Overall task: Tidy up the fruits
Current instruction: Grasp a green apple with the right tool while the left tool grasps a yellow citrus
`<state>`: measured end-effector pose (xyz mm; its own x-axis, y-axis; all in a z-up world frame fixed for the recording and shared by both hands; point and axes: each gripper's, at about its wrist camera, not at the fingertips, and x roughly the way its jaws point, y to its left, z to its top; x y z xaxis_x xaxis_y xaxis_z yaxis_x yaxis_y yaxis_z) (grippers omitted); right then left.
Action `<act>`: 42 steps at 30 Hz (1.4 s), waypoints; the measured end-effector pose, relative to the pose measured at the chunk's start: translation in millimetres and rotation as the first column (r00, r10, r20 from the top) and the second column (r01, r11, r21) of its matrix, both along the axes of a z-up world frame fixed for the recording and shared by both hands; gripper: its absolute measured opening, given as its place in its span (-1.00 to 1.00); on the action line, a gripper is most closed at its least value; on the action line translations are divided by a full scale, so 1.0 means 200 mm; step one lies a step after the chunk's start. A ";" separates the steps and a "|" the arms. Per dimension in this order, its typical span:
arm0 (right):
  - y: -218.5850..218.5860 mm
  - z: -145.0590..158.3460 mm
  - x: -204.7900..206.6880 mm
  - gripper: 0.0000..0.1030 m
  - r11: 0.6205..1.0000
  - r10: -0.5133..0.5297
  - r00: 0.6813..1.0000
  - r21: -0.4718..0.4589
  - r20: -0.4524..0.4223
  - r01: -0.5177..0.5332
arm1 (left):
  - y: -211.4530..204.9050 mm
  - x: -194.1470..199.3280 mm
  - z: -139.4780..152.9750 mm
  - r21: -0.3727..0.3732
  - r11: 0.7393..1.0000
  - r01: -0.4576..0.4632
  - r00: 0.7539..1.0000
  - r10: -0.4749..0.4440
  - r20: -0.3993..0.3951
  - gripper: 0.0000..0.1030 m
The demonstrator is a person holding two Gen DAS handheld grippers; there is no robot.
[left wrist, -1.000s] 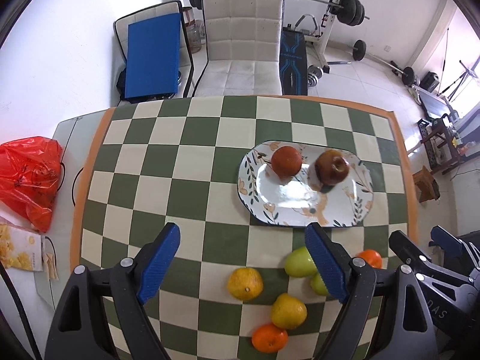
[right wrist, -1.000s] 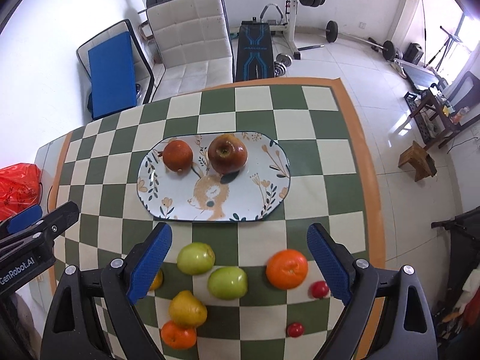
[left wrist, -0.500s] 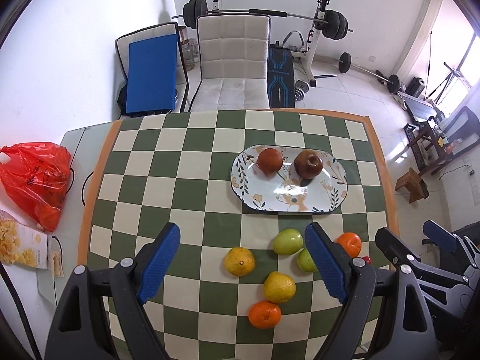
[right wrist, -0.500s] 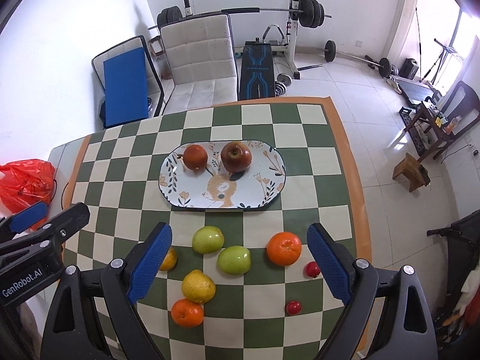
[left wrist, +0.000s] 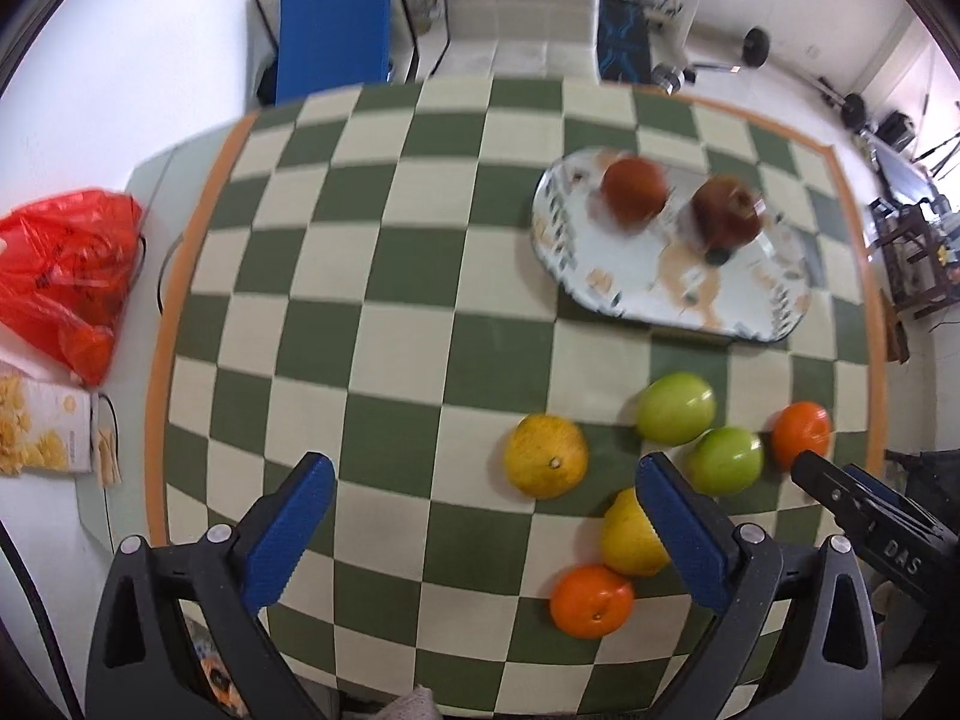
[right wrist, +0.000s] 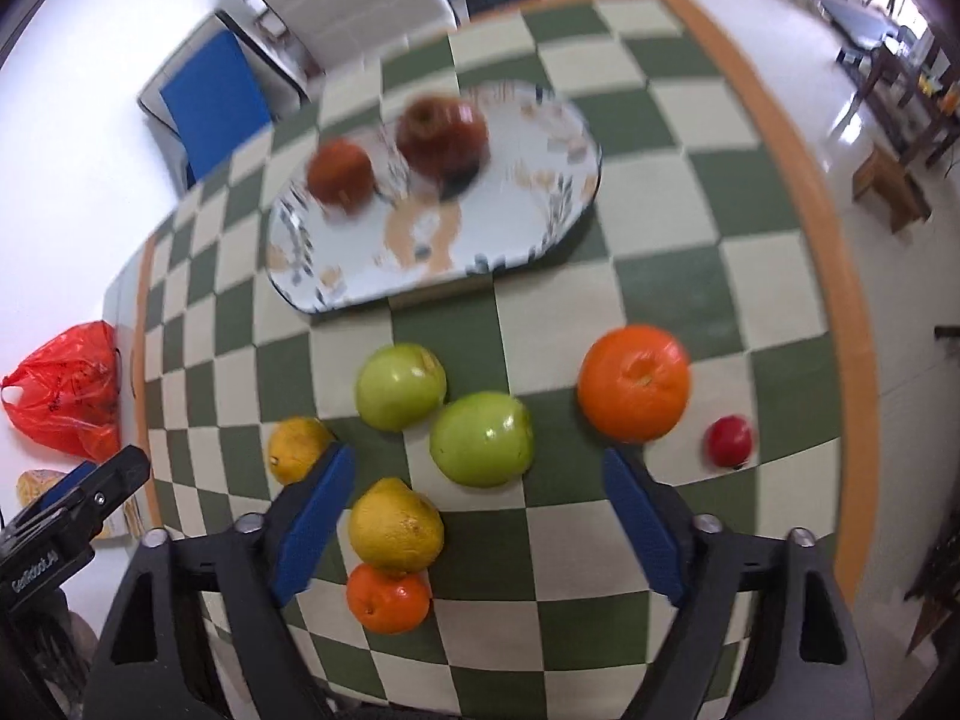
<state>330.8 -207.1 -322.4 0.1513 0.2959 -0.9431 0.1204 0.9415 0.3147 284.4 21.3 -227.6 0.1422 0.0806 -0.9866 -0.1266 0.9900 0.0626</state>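
Both pairs of tongs have dropped closer to the checked green-and-cream bench (left wrist: 384, 324) since half a second ago, so the loose fruit looms larger and the gym gear at the back has mostly slid out of view. Left tongs (left wrist: 480, 525) hang with their blue pads wide apart and nothing between them. Right tongs (right wrist: 474, 516) are likewise spread and empty, over the near green apple (right wrist: 482, 439) and the yellow lemon-like fruit (right wrist: 396, 527).

On the oval patterned plate (right wrist: 510, 228) lie a dark red apple (right wrist: 442, 133) and a smaller reddish round fruit (right wrist: 340, 175), apart from each other; both are smeared by motion blur, as is the plate's pattern.

Loose on the bench near the plate: a second green apple (right wrist: 401, 386) touching the first, a large orange (right wrist: 634, 383), a small red fruit (right wrist: 728, 441), and a small orange (right wrist: 389, 597) pressed against the yellow fruit. A yellow-orange citrus (right wrist: 298, 450) is partly hidden behind the right tongs' left pad.

In the left view the lemon-like fruit is half covered by a blue pad, and the small red fruit cannot be seen. A red plastic bag (left wrist: 66, 276) sits off the bench edge.
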 end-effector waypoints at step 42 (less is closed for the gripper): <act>0.11 -0.45 -0.08 0.25 0.986 0.160 0.964 -0.002 -0.213 -0.164 | -0.05 -0.19 -0.65 -0.127 0.989 0.077 0.967 -0.105 -0.232 0.06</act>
